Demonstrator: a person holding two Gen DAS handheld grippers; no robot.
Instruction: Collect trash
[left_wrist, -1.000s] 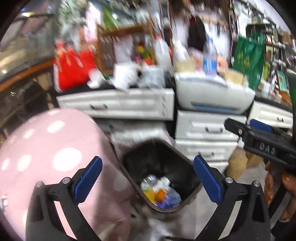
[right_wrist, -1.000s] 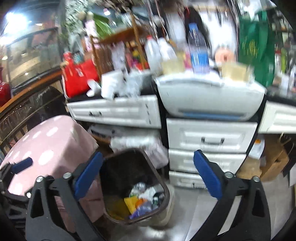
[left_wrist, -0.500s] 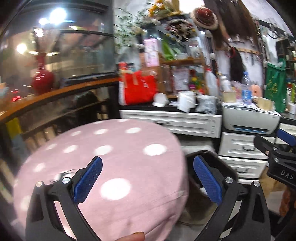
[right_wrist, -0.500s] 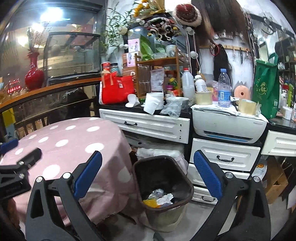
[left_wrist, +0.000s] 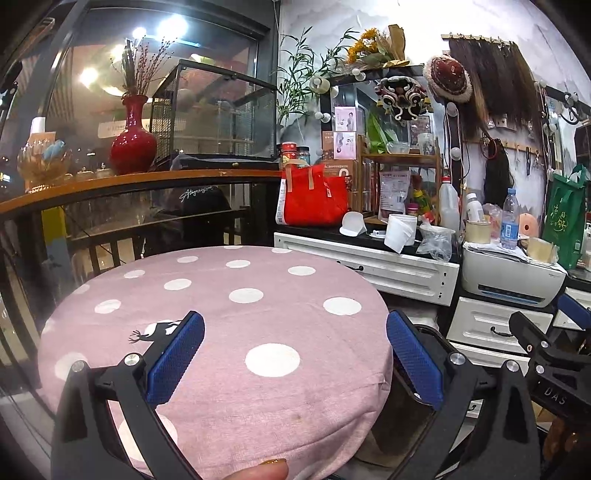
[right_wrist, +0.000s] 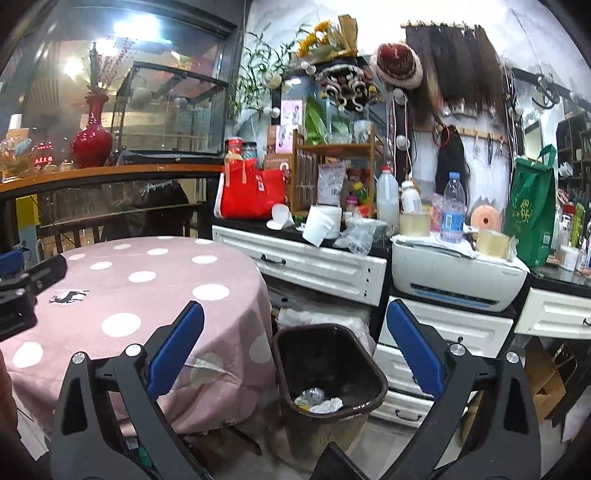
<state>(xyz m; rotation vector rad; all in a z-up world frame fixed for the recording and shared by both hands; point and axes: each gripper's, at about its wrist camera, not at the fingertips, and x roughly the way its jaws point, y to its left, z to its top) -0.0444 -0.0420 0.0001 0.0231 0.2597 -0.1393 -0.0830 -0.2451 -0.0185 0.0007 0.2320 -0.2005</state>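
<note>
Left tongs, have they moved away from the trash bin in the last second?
Yes. The left tongs rose and swung left: the bin, earlier centered between their fingers, now sits at the right finger behind the table.

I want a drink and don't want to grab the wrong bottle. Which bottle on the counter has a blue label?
The clear water bottle with the blue cap, standing on the white printer. The red-capped jug to its left is cloudy white, without a blue label.

tools: 2, left tool (left_wrist: 295, 363), right tool (right_wrist: 295, 363) | table (right_wrist: 122, 284): 1, left of frame | trash bin (right_wrist: 369, 398): 1, lower centre | red vase (right_wrist: 92, 142): 1 | printer (right_wrist: 458, 280): 1 | green bag (right_wrist: 530, 214): 1, right
</note>
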